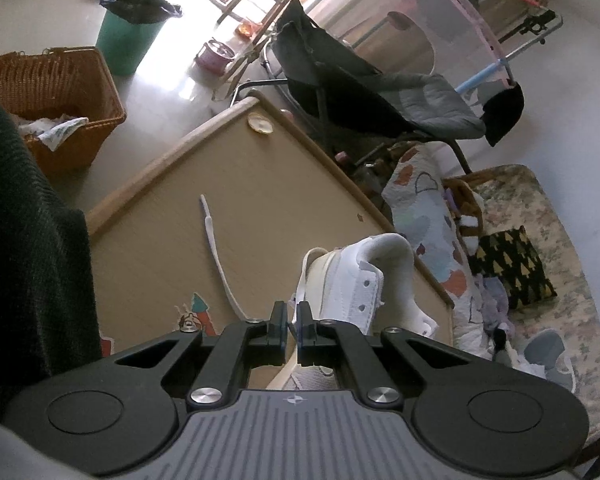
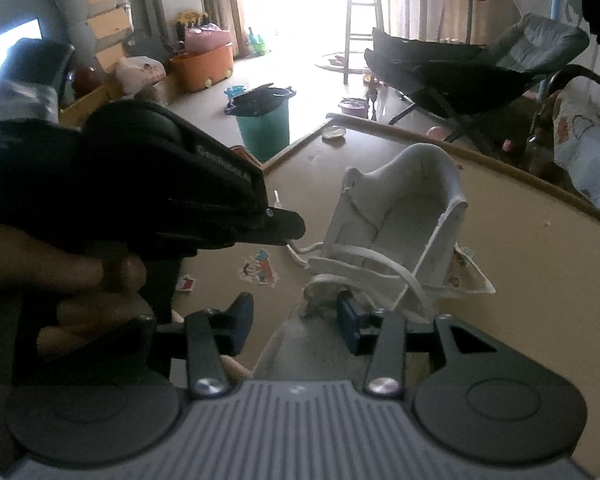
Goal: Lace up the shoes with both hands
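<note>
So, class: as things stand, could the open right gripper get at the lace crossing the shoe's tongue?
Probably yes: the right gripper is open just before the lace, with nothing between.

Left gripper (image 1: 291, 326): jaws nearly closed, narrow gap between the fingers, pinching the white lace (image 1: 225, 264). Right gripper (image 2: 296, 320): jaws wide apart, nothing between them. A hand (image 2: 88, 280) grips the left tool's handle.
</note>
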Available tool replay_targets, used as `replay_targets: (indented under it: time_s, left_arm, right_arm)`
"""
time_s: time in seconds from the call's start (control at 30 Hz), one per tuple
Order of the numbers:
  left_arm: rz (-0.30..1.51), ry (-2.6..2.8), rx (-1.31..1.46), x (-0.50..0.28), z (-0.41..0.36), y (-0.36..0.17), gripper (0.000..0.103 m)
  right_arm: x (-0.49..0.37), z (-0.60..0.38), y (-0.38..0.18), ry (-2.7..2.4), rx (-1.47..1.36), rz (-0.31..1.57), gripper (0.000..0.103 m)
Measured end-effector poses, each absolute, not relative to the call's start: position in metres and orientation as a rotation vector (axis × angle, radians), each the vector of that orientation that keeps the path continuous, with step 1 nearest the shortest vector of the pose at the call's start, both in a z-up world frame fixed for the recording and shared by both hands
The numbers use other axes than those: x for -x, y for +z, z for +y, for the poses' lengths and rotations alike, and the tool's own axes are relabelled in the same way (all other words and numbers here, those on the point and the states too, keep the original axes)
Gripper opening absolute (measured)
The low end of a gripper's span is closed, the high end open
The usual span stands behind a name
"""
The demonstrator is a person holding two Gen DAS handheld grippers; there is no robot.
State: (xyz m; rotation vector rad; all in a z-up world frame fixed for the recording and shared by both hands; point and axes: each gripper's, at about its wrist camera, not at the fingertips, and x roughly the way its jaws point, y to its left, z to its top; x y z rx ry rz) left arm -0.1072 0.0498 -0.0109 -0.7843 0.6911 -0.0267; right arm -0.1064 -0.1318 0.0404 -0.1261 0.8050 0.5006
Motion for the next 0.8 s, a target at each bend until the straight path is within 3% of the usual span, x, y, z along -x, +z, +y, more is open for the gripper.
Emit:
replay_targets:
  time_s: [0.2, 0.8]
  left_arm:
    - [0.692, -0.037, 0.787, 0.104, 0.049, -0.012, 0.005]
    - [0.706, -0.074, 0.805, 0.078, 0.036, -0.026, 0.006]
  right_arm:
    - [0.105, -0.124, 0.033, 0.450, 0.220, 0.790, 0.038]
    - [0.075, -0.139, 0.020, 0.341, 0.156, 0.736, 0.037]
